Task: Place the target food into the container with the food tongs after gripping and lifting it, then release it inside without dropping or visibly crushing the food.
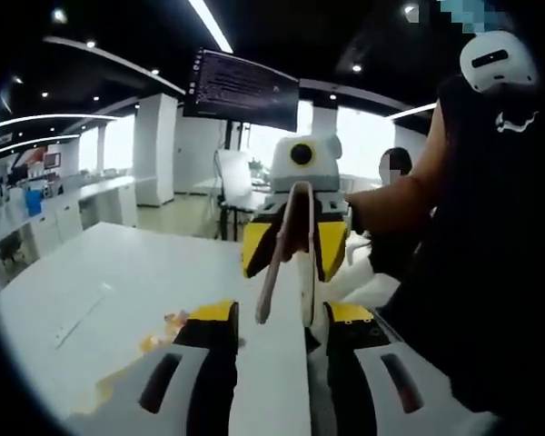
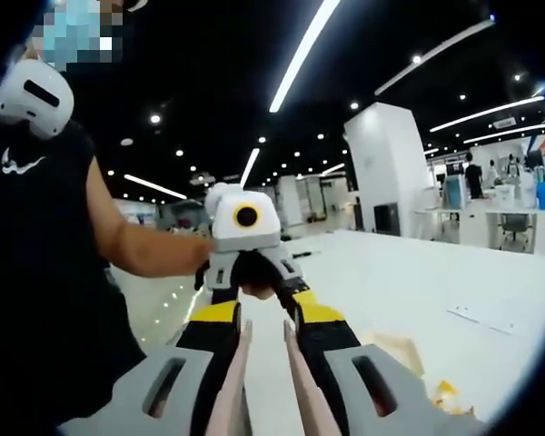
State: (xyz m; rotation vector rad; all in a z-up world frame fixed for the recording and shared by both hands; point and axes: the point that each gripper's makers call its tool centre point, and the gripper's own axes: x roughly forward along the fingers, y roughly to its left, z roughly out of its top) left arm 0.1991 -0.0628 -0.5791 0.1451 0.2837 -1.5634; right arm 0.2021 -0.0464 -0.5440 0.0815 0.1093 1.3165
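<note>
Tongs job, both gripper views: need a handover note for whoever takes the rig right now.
Right gripper: shut on the food tongs, raised above the white table; the tong arms stand apart with nothing between them.
Left gripper: open and empty, facing the right gripper, close to the tong tips.
Food: blurred orange-yellow bits lie on the table beside the left gripper; I can't tell what they are.
Done: tongs picked up.
Left: locate the container, grip and lift the food gently, carry it over, release it inside.
</note>
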